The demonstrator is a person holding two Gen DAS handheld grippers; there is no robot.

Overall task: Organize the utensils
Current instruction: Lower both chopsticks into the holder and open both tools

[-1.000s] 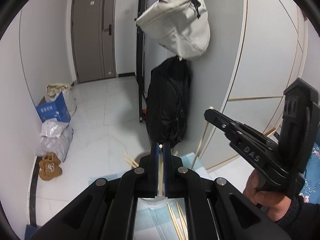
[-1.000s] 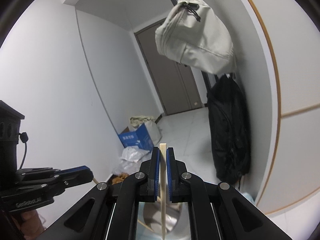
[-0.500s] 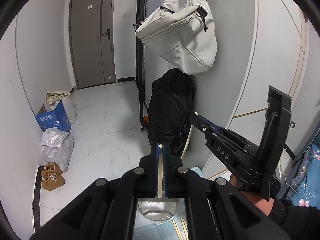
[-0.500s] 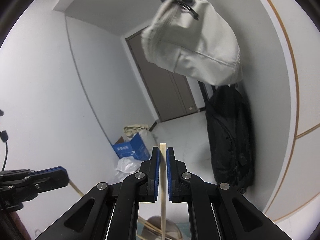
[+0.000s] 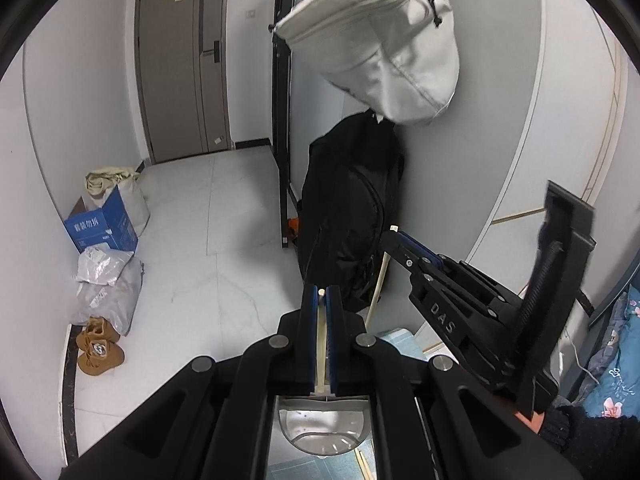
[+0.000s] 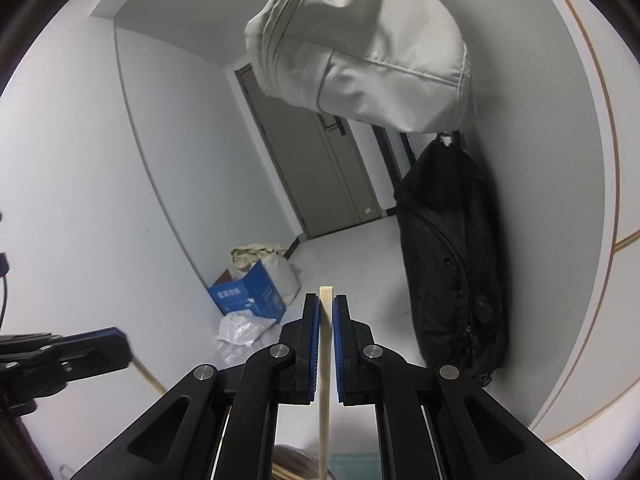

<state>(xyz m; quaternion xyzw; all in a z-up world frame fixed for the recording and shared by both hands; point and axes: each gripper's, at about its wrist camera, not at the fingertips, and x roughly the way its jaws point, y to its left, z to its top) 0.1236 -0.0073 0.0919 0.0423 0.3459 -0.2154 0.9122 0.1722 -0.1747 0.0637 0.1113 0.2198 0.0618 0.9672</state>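
Closest to each camera, both tongs are clenched, each on a single pale wooden chopstick. The left tongs (image 5: 321, 300) grip a left chopstick (image 5: 320, 340) that runs lengthwise between the blue pads, its blunt end poking just past the fingertips and pointing forward and up, away from the holder, while its other end drops toward a round metal container (image 5: 326, 432) directly below. The right tongs (image 6: 325, 312) pinch a right chopstick (image 6: 325, 360) in the same way: long axis along the fingers, squared top end just above the tips, the shaft hanging down toward the bench, where more loose chopsticks (image 5: 366, 468) lie on a blue mat (image 5: 396, 340). The step in hand appears to be carrying both sticks over the container (neither is inside it yet, as far as the views show). The next move likely calls for lowering each stick, lower end first, into the container's mouth before loosening the grip, keeping the two tongs from bumping. Farther off are a black backpack (image 5: 348, 220) and a grey bag (image 5: 380, 40) hanging against the wall, then a tiled floor with a blue box (image 5: 102, 228) and a closed door (image 5: 180, 60).
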